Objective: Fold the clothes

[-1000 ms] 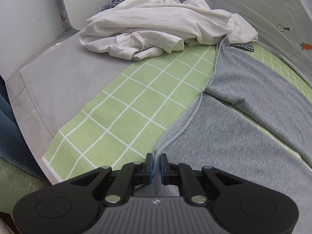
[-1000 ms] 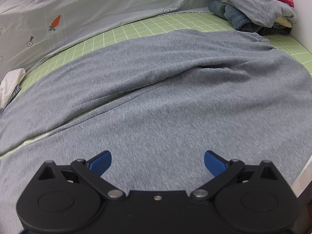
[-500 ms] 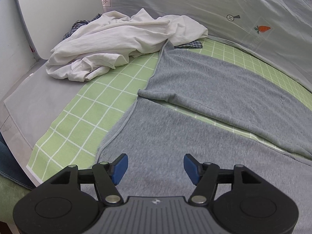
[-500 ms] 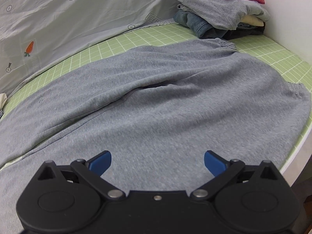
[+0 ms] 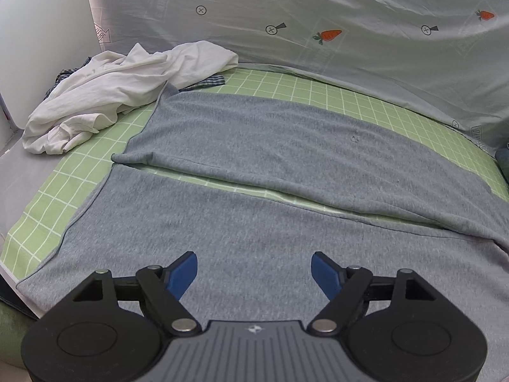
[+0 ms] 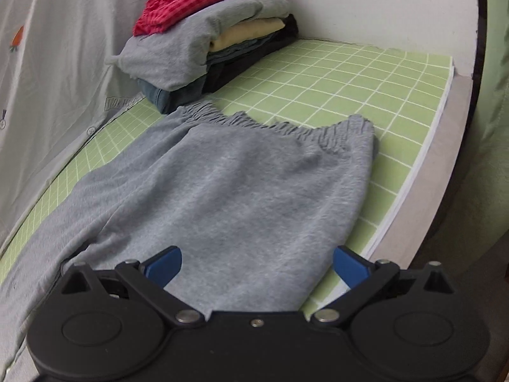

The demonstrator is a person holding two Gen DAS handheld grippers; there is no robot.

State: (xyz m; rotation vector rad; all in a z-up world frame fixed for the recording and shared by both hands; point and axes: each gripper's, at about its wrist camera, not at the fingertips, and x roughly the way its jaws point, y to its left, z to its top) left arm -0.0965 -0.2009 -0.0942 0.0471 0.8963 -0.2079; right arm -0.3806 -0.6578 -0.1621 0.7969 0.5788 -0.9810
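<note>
Release noted: left hand-held gripper (image 5: 254,270), a second ago pinched on the hem of the grey sweatpants (image 5: 286,165), has just been opening, jaws apart, nothing between. Right hand-held gripper (image 6: 256,265) gapes over the waistband end. Pants lie flat on the green grid mat (image 6: 334,73), apparently ready for folding. Leg cuffs partly hidden under the white shirt (image 5: 105,95).

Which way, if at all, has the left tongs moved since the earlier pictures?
Yes. The left tongs moved away from the white clothes pile, along the grey trousers; jaws just opened, empty.
</note>
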